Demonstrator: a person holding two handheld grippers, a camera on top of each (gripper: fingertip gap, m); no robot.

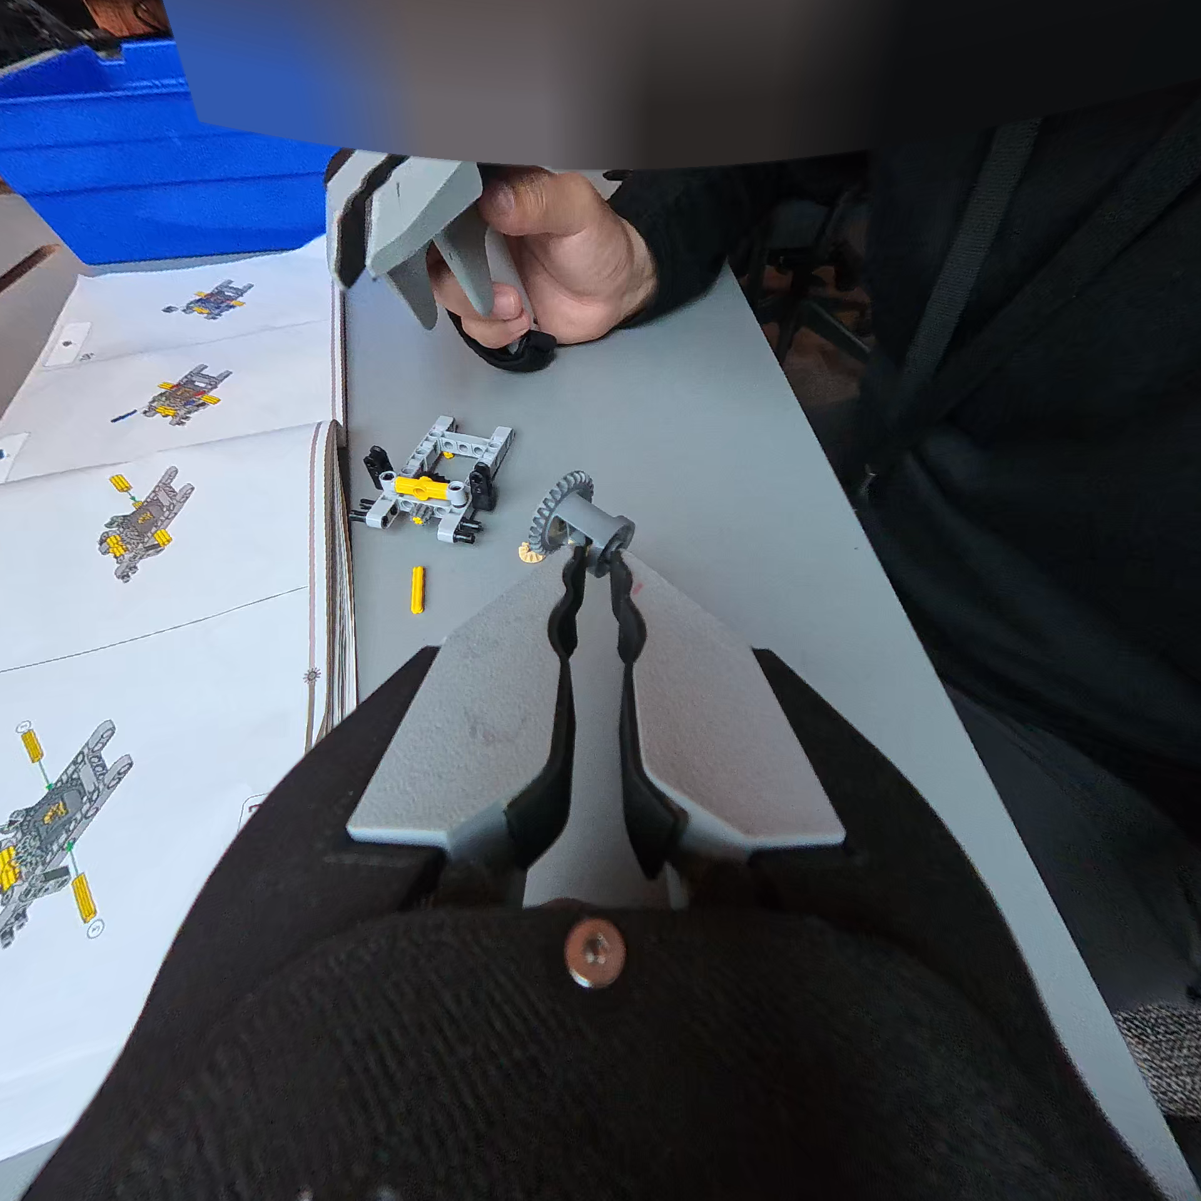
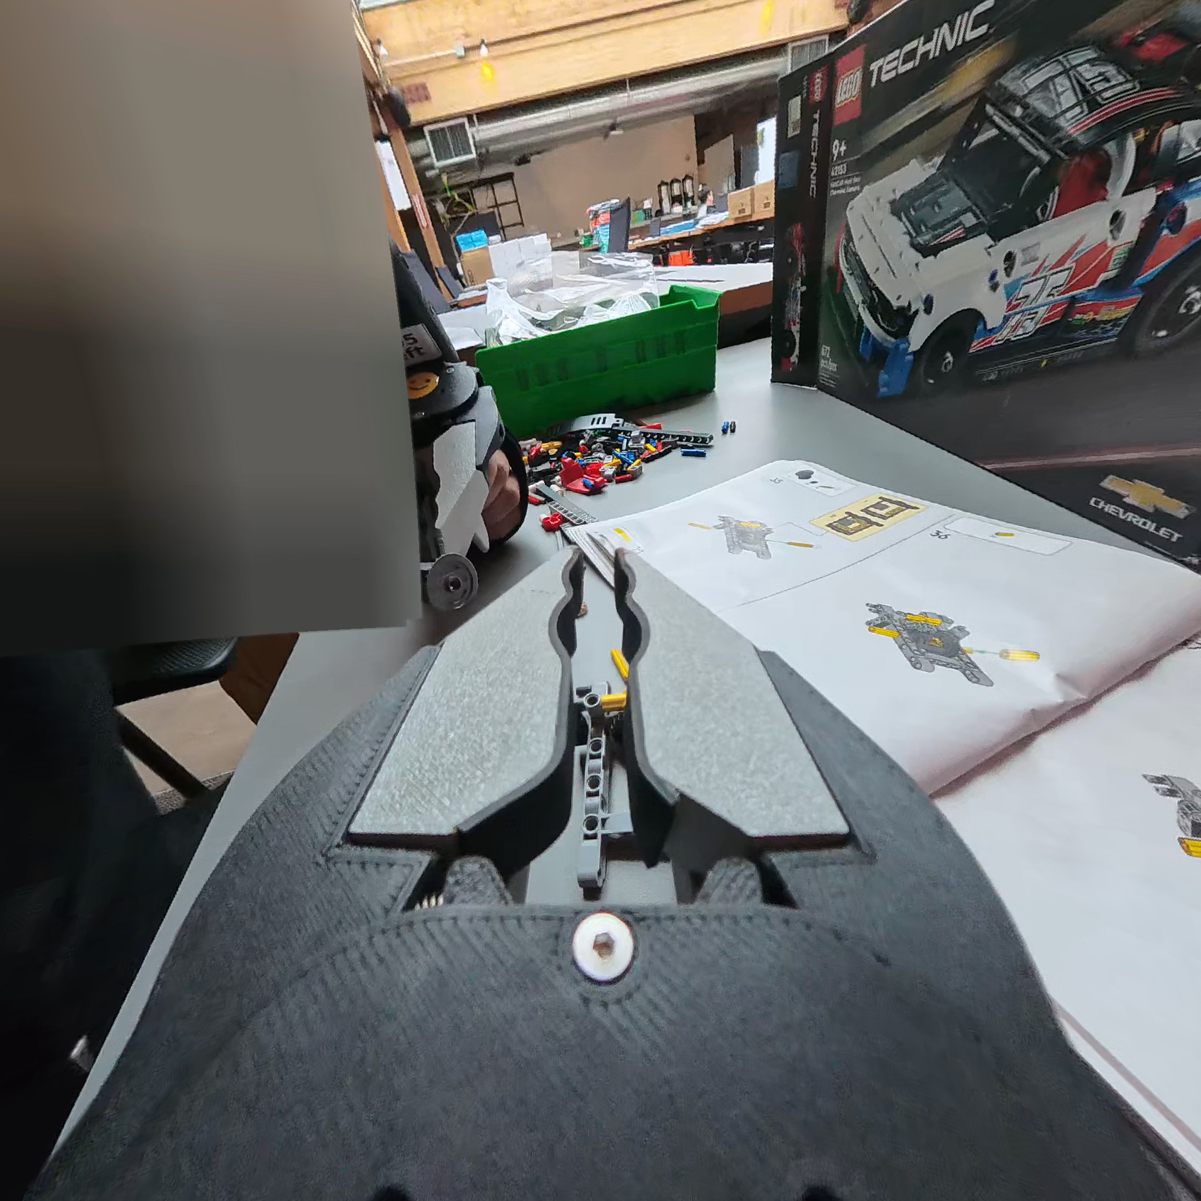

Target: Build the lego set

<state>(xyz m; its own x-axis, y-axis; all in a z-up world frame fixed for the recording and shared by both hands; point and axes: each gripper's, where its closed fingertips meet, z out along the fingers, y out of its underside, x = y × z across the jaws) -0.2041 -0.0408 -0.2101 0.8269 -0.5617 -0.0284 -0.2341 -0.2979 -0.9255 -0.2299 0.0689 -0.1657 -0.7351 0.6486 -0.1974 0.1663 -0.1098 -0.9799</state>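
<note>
My left gripper (image 1: 596, 560) is shut on a grey differential piece with a toothed gear ring (image 1: 580, 516) and holds it just above the grey table (image 1: 682, 422). A small tan gear (image 1: 529, 554) lies under it. The grey frame assembly with a yellow part (image 1: 435, 481) lies to the left, with a loose yellow axle (image 1: 417, 589) in front of it. My right gripper (image 1: 390, 260) hangs above the table farther back, held by a hand (image 1: 572, 260). In the right wrist view its fingers (image 2: 596, 565) stand a narrow gap apart with nothing between them, over the frame (image 2: 594, 780).
An open instruction booklet (image 1: 162, 585) lies left of the frame; it also shows in the right wrist view (image 2: 910, 585). A blue bin (image 1: 130, 162) stands behind it. A pile of loose bricks (image 2: 598, 455), a green bin (image 2: 598, 370) and the set's box (image 2: 1007, 260) stand beyond. The tips of one gripper are about 12 cm away from the tips of the other. My left tips are roughly 10 cm from the loose yellow axle (image 1: 417, 589).
</note>
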